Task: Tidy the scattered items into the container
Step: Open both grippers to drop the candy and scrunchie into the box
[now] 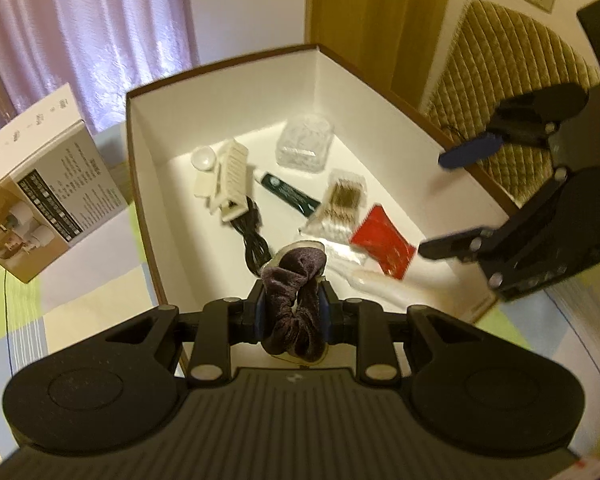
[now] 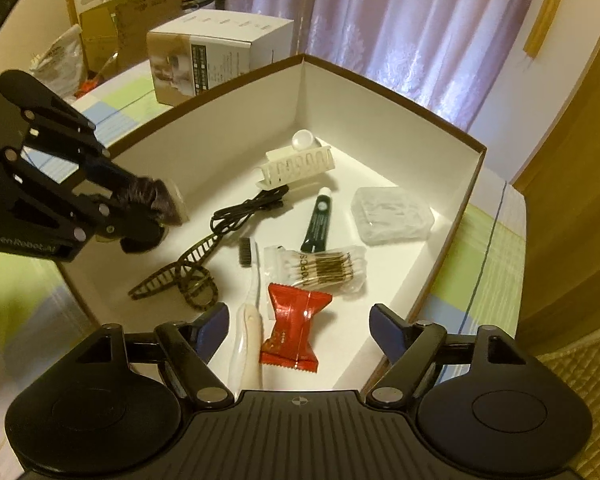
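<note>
Purple curtains point(image 2: 400, 32) hang behind everything, and the surface underneath is a bed with a pastel checked sheet point(image 1: 100, 312), green, blue and cream squares. A quilted headboard point(image 1: 512, 92) shows off to one side in the left wrist view.

Sitting on the sheet is the container, a big white box point(image 2: 380, 120) with a brown rim. Quite a lot is already lying on its floor: a white comb-like clip point(image 2: 296, 168) with a small round white thing just behind it, a coiled black cable point(image 2: 244, 208), a dark green tube point(image 2: 318, 224), a clear plastic case point(image 2: 392, 216) near the far wall, a bag of cotton swabs point(image 2: 324, 268), a red foil packet point(image 2: 296, 332), a toothbrush point(image 2: 250, 300) lying beside the packet, and a brown patterned hair claw point(image 2: 180, 276).

The left gripper point(image 1: 294, 308) is clamped on a dark purple velvet scrunchie point(image 1: 294, 292), which looks like it's on a card or backing. It's held up in the air over the near edge of the box, not touching the bottom. From the right wrist view you can see it poking in over the box's left side point(image 2: 156, 200).

The right gripper point(image 2: 296, 326) has its jaws spread wide with nothing between them, hovering over the toothbrush handle and the red packet.

Outside the box, a printed product carton point(image 1: 48, 196) stands on the bed just beside it.
</note>
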`<state>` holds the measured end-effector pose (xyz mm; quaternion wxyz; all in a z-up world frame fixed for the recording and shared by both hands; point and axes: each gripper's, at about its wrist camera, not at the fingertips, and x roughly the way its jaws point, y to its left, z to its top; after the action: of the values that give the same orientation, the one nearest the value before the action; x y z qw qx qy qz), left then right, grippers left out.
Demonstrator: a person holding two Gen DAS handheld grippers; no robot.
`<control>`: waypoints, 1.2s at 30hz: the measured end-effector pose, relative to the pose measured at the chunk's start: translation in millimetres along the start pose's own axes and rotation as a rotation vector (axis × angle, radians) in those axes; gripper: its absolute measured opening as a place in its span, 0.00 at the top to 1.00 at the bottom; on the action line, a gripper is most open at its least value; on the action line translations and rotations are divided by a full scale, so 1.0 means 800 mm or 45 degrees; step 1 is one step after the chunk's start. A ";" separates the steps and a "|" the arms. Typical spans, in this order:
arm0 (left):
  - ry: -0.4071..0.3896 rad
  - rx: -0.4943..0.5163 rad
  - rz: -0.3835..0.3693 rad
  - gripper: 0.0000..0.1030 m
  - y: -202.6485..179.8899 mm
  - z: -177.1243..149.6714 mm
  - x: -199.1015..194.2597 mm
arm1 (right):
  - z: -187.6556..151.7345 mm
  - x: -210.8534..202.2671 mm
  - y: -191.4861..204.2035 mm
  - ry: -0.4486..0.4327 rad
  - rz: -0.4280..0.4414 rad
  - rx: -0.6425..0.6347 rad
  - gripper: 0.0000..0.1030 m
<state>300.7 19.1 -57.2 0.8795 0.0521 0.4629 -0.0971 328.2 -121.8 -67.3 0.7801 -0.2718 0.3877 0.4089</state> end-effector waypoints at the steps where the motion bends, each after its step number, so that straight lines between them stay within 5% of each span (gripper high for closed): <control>1: 0.009 0.008 -0.010 0.79 -0.001 0.001 -0.001 | -0.001 -0.002 -0.001 -0.004 0.004 0.007 0.26; 8: 0.018 0.024 -0.124 0.78 -0.012 0.013 0.000 | -0.003 -0.021 0.000 -0.028 0.009 0.049 0.24; 21: 0.071 0.043 -0.161 0.74 -0.044 0.021 0.022 | -0.013 -0.032 -0.015 -0.022 -0.012 0.138 0.22; 29: 0.095 0.038 -0.130 0.51 -0.046 0.020 0.025 | -0.018 -0.034 -0.015 -0.019 0.002 0.154 0.21; 36: 0.081 0.019 -0.098 0.48 -0.039 0.021 0.014 | -0.022 -0.035 -0.011 -0.015 0.007 0.161 0.19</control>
<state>313.5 -16.2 -57.0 0.8595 0.0440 0.4917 -0.1328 318.8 -151.1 -52.8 0.7969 -0.2185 0.4088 0.3875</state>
